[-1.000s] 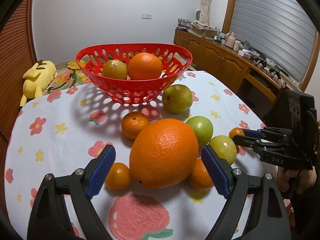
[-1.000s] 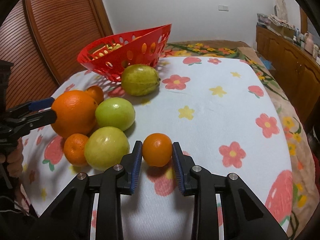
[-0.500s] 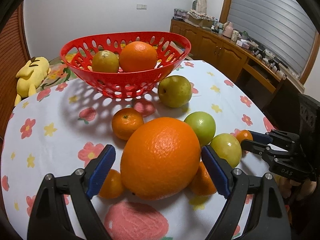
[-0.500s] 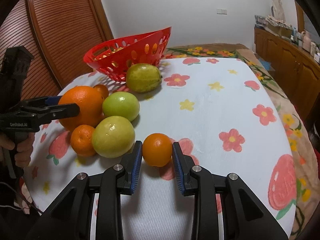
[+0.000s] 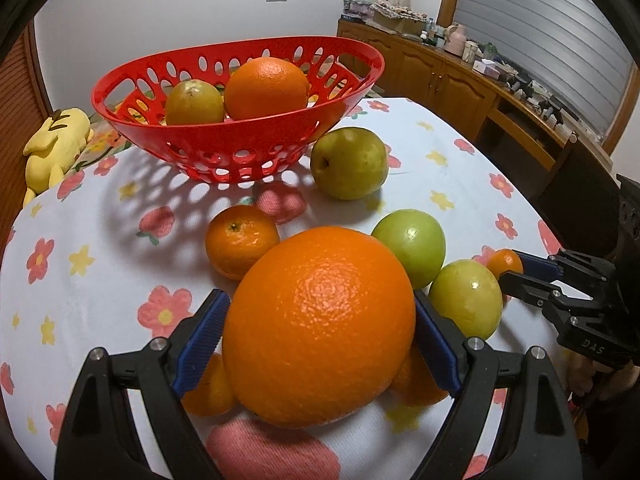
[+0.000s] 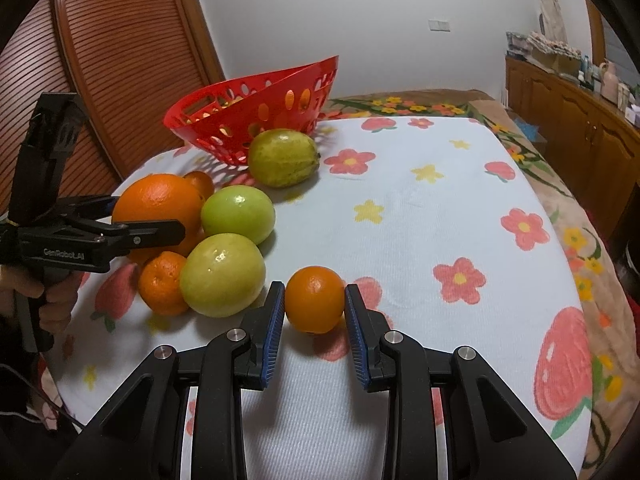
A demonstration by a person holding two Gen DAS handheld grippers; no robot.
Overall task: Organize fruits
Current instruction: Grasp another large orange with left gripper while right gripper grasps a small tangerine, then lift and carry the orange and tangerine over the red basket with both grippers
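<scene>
left gripper (image 5: pixel 320 332): pads apart, straddling big orange (image 5: pixel 320 328)
right gripper (image 6: pixel 315 312): clamped on small tangerine (image 6: pixel 315 304)
crowding: green fruits (image 5: pixel 466 298), tangerines touching orange
basket (image 5: pixel 240 148): behind, holds two fruits

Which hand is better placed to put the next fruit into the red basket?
Left. The left gripper brackets the big orange directly facing the red basket; the right gripper, shut on a small tangerine, sits farther away.
</scene>
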